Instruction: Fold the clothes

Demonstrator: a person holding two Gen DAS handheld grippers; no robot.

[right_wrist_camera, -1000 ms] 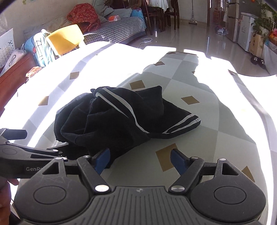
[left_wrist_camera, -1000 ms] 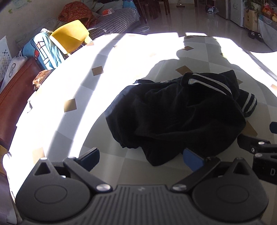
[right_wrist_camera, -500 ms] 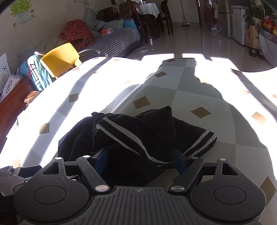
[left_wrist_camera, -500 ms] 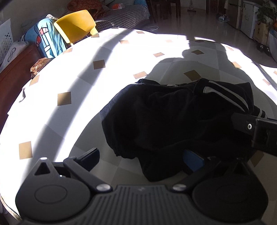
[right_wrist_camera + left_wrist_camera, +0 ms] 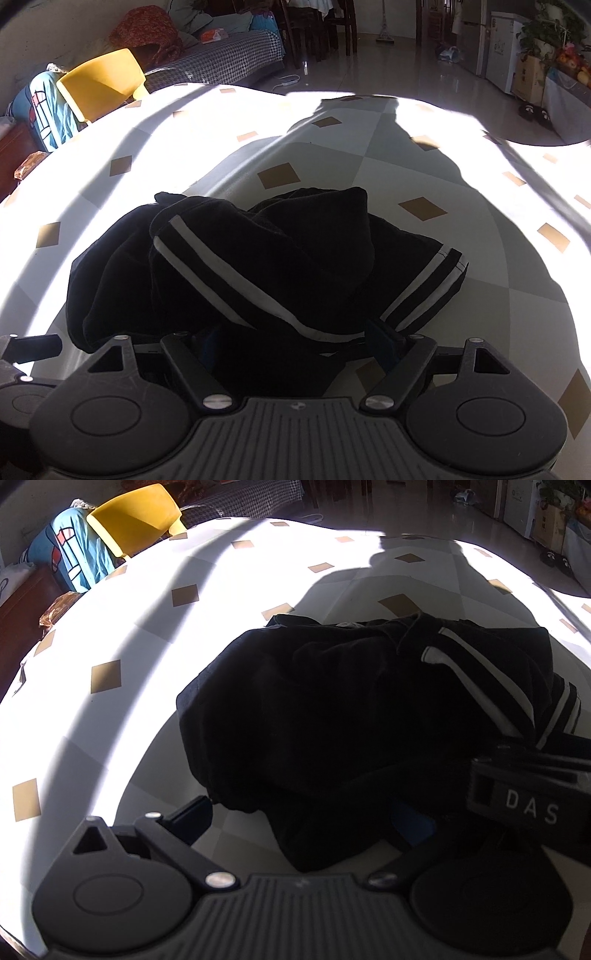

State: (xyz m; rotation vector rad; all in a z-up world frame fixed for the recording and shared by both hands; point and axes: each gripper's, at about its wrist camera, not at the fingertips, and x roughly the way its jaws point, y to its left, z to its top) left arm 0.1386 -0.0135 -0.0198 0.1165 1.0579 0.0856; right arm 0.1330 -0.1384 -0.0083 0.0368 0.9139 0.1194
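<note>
A black garment (image 5: 266, 273) with white stripes is lying crumpled on the sunlit bench (image 5: 424, 177). The left claw (image 5: 306, 819) is standing wide open at the garment's near edge, one finger beside the cloth, the other over it. The right claw (image 5: 295, 339) is straddling the garment's striped near edge, open, pads not pressing.

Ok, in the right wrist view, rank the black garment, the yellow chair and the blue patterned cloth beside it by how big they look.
1. black garment, by far the largest, though it lies nearest the camera.
2. yellow chair.
3. blue patterned cloth, close to the chair in apparent size and partly hidden, so that order is unsure.
</note>
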